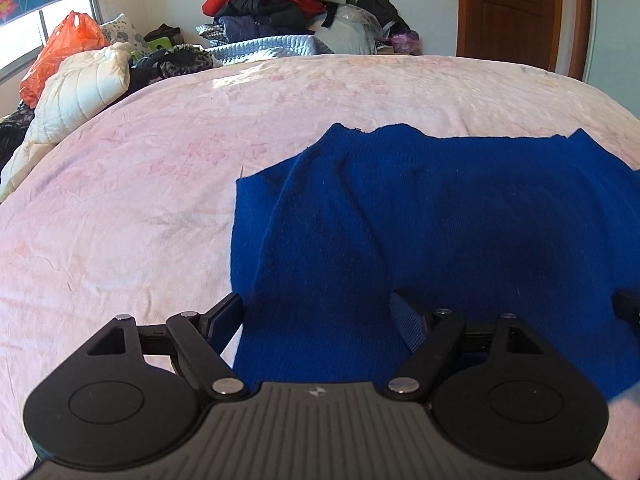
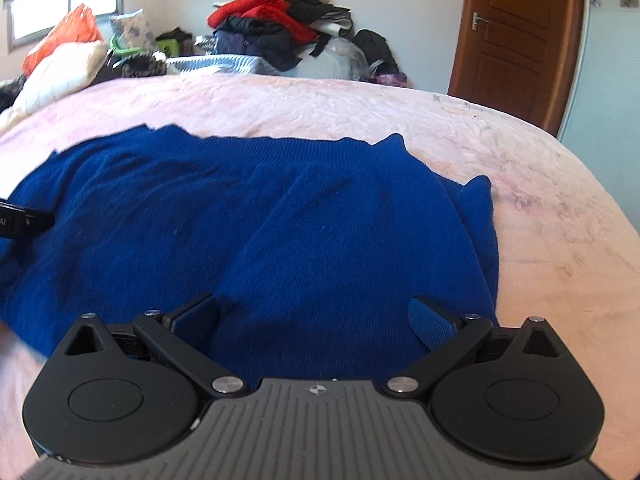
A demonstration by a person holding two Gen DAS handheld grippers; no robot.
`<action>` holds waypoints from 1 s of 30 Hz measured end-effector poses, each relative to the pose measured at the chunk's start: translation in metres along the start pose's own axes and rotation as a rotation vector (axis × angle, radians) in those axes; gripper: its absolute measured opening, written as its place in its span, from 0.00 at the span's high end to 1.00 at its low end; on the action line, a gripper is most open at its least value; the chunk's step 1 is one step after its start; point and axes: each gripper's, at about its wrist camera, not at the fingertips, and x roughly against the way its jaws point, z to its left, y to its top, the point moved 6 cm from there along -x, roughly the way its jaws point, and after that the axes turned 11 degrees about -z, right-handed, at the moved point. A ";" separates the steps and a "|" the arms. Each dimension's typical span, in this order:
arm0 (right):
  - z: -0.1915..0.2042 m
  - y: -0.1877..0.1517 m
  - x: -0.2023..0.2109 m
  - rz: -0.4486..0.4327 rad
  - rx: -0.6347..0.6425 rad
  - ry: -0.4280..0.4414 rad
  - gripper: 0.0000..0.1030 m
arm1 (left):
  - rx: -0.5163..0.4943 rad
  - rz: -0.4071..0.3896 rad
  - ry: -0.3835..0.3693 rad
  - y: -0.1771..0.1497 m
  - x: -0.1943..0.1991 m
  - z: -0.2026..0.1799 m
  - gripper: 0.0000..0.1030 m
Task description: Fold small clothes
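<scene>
Two handheld grippers hang low over a blue knit garment (image 1: 440, 220) spread flat on a bed covered by a pale pink sheet (image 1: 140, 200). The left gripper (image 1: 316, 316) stands over the near left part of the garment; its jaws are spread apart, with cloth lying beneath the gap and nothing pinched. Its left finger (image 1: 224, 316) sits at the garment's left edge, over the boundary with the sheet, and its right finger (image 1: 408, 320) is over the cloth. At the far right of this view a dark tip of the other tool (image 1: 628, 304) enters the frame. The right gripper (image 2: 316, 320) is over the near right part of the garment (image 2: 280, 220), jaws at full spread, with both blue-padded fingers (image 2: 430, 322) above the knit and no fabric clamped. Whether either tool's fingertips touch the cloth cannot be told. To the right of this gripper the garment ends and bare sheet (image 2: 560, 240) follows. Ahead of both tools, beyond the far bed edge, stands a heap of clothes (image 1: 272, 0) against the wall, with an orange plastic bag (image 1: 64, 52) and a white quilted pillow (image 1: 80, 88) to the left and a brown wooden door (image 2: 516, 40) to the right.
</scene>
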 end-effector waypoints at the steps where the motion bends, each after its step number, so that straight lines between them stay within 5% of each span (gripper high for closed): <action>1: 0.002 0.002 0.003 0.004 -0.001 -0.004 0.01 | 0.000 0.000 -0.010 -0.003 0.004 0.001 0.22; 13: 0.064 0.032 0.042 -0.151 0.295 0.020 0.01 | 0.128 -0.022 -0.101 -0.011 0.036 0.045 0.22; 18: -0.009 0.024 0.042 -0.110 -0.005 -0.042 0.09 | 0.233 0.041 -0.234 -0.017 0.027 0.060 0.22; 23: -0.075 -0.003 0.047 -0.057 -0.208 -0.086 0.20 | 0.232 0.026 -0.259 -0.026 0.019 0.058 0.22; 25: -0.082 -0.013 0.047 -0.034 -0.216 -0.079 0.32 | 0.216 0.015 -0.250 -0.027 0.021 0.055 0.23; 27: -0.083 -0.023 0.047 -0.011 -0.229 -0.054 0.73 | 0.189 0.010 -0.234 -0.028 0.022 0.052 0.25; 29: -0.081 -0.024 0.047 -0.020 -0.246 -0.036 0.81 | 0.143 0.025 -0.237 -0.028 0.023 0.047 0.65; 30: -0.082 -0.024 0.047 -0.025 -0.253 -0.035 0.89 | 0.129 0.029 -0.249 -0.028 0.025 0.044 0.71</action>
